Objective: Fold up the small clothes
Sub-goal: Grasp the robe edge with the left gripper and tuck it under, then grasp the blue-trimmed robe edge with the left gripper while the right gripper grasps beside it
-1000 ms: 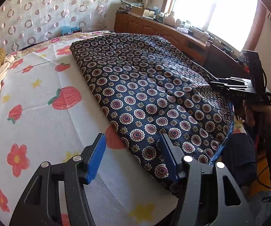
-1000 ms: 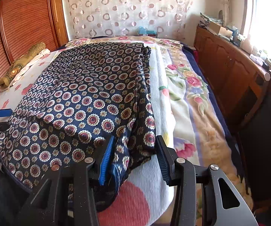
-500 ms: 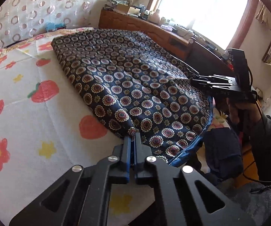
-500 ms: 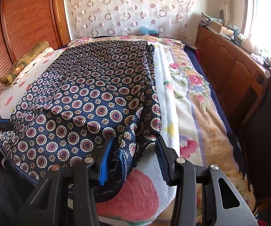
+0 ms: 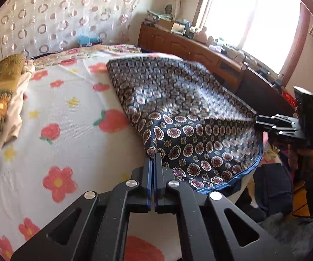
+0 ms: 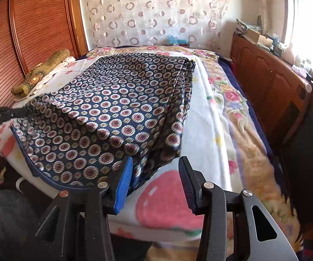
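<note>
While the left gripper (image 5: 155, 155) pinches the cloth (image 5: 189, 117) corner to lift it for folding, the right gripper (image 6: 155, 174) gapes, seemingly straddling the other corner.

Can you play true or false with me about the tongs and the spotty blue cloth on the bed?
1. The left tongs are pinched shut on a corner of the spotty blue cloth. True.
2. The right tongs are squeezed tight on the cloth. False: their jaws stand apart, with the cloth's edge lying between them and nothing pressing on it.
3. The cloth lies on a bedcover printed with strawberries and flowers. True.
4. The cloth is plain blue. False: it is covered all over in round medallion shapes.
5. A gold cushion lies near the wooden headboard. True.
</note>
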